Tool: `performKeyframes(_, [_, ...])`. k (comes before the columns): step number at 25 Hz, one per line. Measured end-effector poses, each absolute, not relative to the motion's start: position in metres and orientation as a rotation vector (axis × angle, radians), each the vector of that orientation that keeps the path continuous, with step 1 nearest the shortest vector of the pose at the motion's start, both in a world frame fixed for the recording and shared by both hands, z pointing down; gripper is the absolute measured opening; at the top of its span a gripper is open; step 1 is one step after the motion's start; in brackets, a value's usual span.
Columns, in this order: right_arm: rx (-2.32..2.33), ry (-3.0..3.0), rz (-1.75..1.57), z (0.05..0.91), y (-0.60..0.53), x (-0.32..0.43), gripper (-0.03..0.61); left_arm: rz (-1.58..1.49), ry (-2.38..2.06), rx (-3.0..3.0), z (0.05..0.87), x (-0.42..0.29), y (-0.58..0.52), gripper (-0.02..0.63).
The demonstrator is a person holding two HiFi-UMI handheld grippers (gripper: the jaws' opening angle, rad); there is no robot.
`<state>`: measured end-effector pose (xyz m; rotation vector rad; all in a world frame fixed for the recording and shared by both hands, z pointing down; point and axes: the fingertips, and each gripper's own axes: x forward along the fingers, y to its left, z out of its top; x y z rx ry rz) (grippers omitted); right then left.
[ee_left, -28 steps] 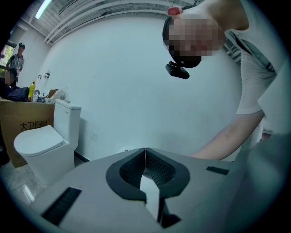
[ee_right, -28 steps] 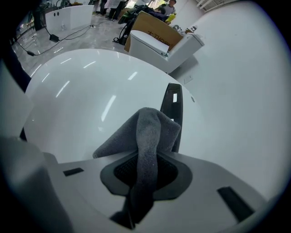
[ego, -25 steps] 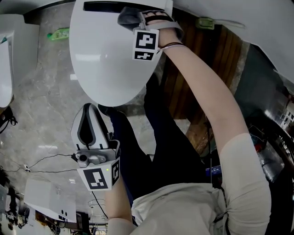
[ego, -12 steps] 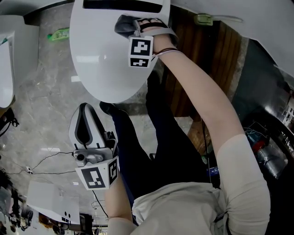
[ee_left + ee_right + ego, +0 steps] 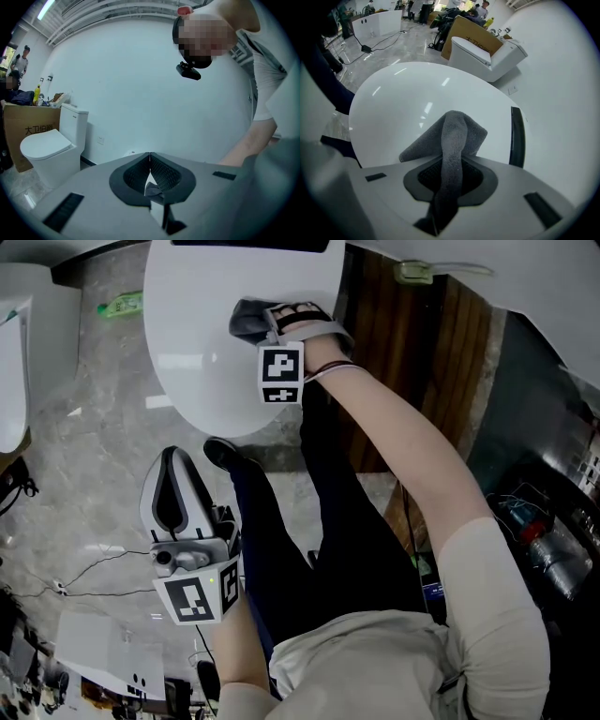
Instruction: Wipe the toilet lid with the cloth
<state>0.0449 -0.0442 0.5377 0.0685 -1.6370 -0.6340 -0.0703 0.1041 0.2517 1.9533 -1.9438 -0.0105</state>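
The white toilet lid [image 5: 202, 352] fills the top of the head view and lies shut. A grey cloth [image 5: 246, 319] rests on its right part, pinched in my right gripper [image 5: 270, 321], which is shut on it. In the right gripper view the cloth [image 5: 454, 133] bunches up out of the jaws of my right gripper [image 5: 452, 161] and spreads on the lid [image 5: 403, 108]. My left gripper [image 5: 176, 465] hangs low at the left over the floor, away from the lid. It is shut and holds nothing; in its own view my left gripper [image 5: 150, 155] points at a white wall.
A second toilet [image 5: 49, 145] stands by a cardboard box [image 5: 18, 124] to the left. A green bottle [image 5: 117, 307] lies on the marble floor. My dark-trousered legs [image 5: 319, 521] stand right before the bowl. Wooden panelling [image 5: 427, 381] flanks the right; cables [image 5: 94, 576] cross the floor.
My right gripper has dragged the cloth down the lid towards me and slightly left, away from the hinge slot. The left gripper has stayed nearly where it was.
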Motion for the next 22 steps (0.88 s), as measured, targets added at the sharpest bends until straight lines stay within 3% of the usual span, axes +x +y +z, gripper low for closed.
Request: performKeyframes(22, [-0.106,-1.691,-0.474,0.567,0.156,0.045,0.071,-0.018,-1.968,1.933,0.255,-0.077,0.149,0.015])
